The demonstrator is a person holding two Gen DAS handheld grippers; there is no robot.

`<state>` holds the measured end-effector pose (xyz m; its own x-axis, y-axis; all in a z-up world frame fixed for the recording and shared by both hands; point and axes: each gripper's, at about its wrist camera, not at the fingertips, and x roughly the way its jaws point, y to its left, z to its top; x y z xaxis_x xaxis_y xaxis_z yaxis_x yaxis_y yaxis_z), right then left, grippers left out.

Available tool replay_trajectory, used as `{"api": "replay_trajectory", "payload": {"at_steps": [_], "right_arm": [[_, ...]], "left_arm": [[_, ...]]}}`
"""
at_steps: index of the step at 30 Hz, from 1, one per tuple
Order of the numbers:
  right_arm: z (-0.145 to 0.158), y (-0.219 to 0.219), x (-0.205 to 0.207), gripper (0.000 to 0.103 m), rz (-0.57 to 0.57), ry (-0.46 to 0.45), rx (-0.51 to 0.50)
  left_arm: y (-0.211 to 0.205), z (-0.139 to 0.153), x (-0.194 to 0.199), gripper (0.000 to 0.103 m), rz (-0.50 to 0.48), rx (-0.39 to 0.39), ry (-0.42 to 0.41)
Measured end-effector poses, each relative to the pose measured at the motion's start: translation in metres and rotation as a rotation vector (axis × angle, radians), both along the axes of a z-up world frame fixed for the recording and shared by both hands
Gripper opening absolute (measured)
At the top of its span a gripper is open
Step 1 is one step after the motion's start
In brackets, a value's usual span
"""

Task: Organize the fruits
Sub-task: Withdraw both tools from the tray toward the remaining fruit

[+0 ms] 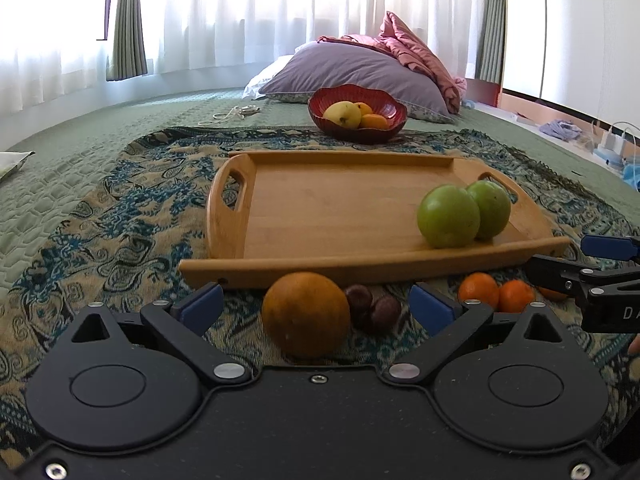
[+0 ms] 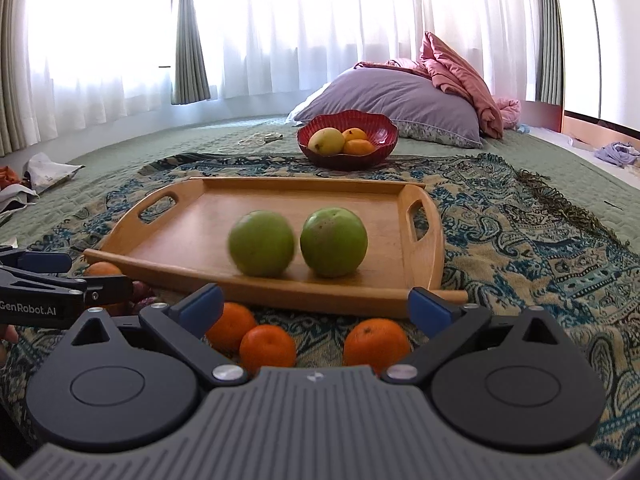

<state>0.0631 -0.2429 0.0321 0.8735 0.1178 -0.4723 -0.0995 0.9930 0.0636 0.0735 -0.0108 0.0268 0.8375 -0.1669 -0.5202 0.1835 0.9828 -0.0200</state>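
A wooden tray (image 1: 340, 208) (image 2: 192, 232) lies on a patterned cloth and holds two green apples (image 1: 448, 216) (image 2: 262, 244) near its right end. In front of the tray lie a large orange (image 1: 306, 314), two dark purple fruits (image 1: 372, 306) and three small mandarins (image 2: 266, 350) (image 1: 478, 290). My left gripper (image 1: 318, 306) is open, with the large orange between its fingers. My right gripper (image 2: 316, 306) is open and empty above the mandarins. A red bowl (image 1: 358, 114) (image 2: 348, 136) behind the tray holds a yellow fruit and two small oranges.
The patterned cloth (image 2: 520, 240) lies on a green quilted bedspread (image 1: 60, 168). A purple pillow (image 2: 400, 100) and a pink blanket (image 2: 460, 72) lie behind the bowl. A cable (image 1: 232, 114) lies at the back left. Papers (image 2: 44, 172) lie at the far left.
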Motion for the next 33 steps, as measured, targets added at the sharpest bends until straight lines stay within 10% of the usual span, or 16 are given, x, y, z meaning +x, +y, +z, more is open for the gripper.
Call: {"api": "replay_trajectory", "payload": {"at_steps": [17,33], "right_arm": [[-0.020,0.018,-0.012,0.103,0.008,0.014,-0.075],[-0.021,-0.004,-0.011,0.103,-0.070,0.026,-0.053]], "left_arm": [[0.000,-0.014,-0.007,0.101,0.007,0.016,-0.002],[0.020,-0.012,-0.006,0.053,0.040,-0.048,-0.006]]}}
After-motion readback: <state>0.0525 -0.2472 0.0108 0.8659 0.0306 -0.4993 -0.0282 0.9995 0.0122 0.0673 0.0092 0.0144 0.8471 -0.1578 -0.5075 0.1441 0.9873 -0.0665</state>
